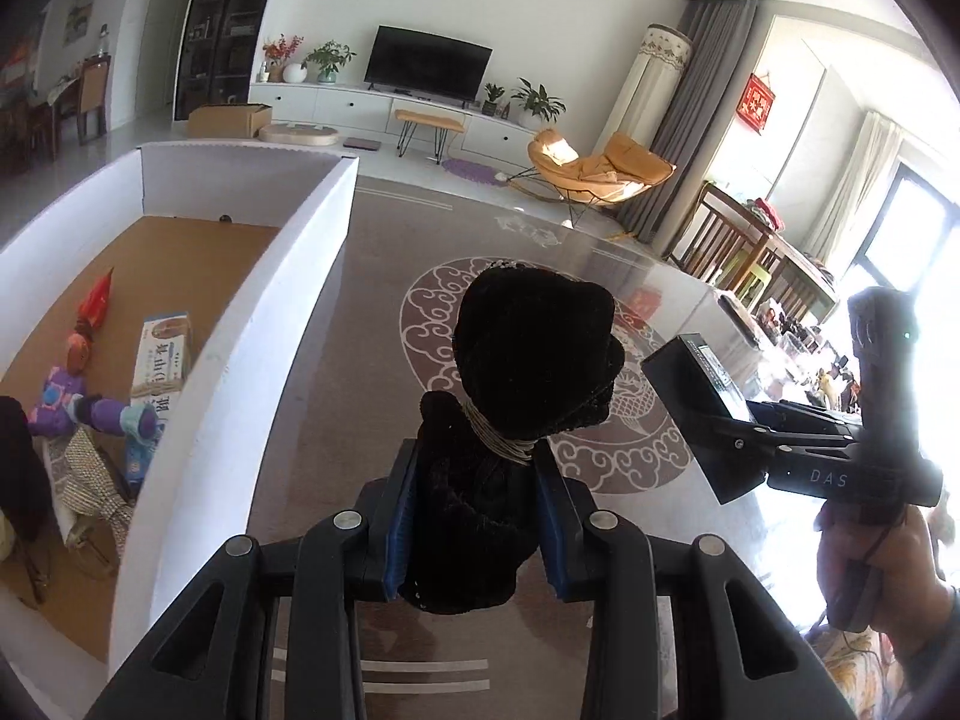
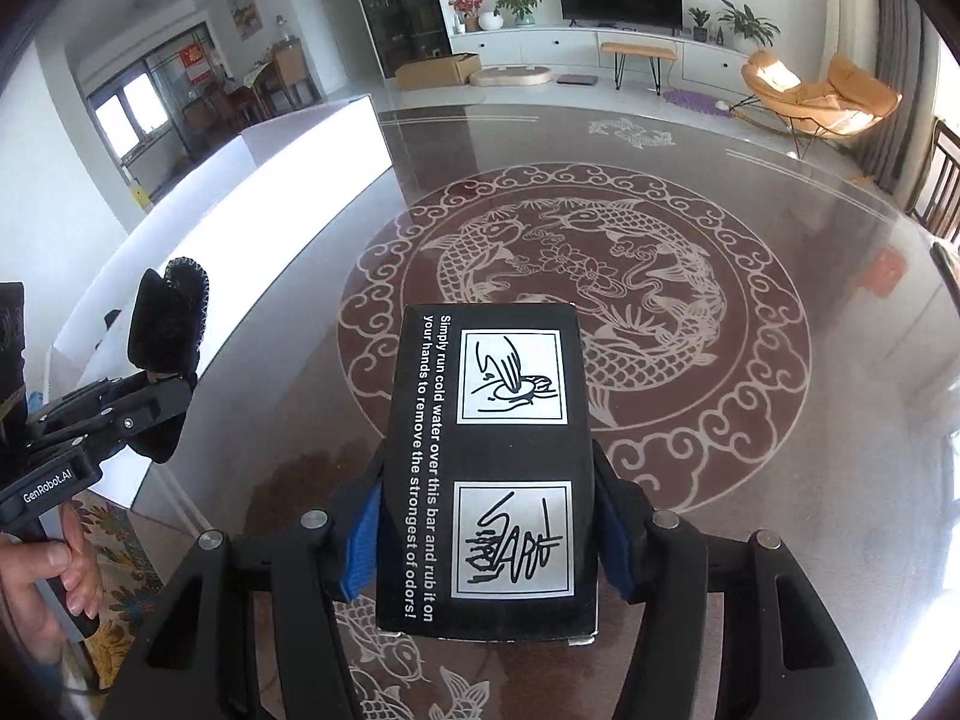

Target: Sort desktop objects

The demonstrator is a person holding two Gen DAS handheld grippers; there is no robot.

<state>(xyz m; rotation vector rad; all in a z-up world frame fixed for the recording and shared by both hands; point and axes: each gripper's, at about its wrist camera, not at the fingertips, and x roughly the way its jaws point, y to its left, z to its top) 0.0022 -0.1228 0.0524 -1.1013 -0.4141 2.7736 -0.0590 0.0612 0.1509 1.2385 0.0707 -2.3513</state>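
My left gripper (image 1: 474, 516) is shut on a black velvet pouch (image 1: 528, 360) tied with silver cord, held above the table just right of the white box (image 1: 288, 300). The pouch also shows in the right wrist view (image 2: 168, 324). My right gripper (image 2: 486, 528) is shut on a black box (image 2: 489, 468) printed with white text and two pictures, held above the table. That box also shows at the right of the left wrist view (image 1: 696, 402).
The white box has a brown floor holding a doll (image 1: 78, 384), a printed carton (image 1: 162, 372) and a sparkly item (image 1: 90, 480). The glass table (image 2: 780, 228) bears a round fish pattern. A living room with a TV and chairs lies beyond.
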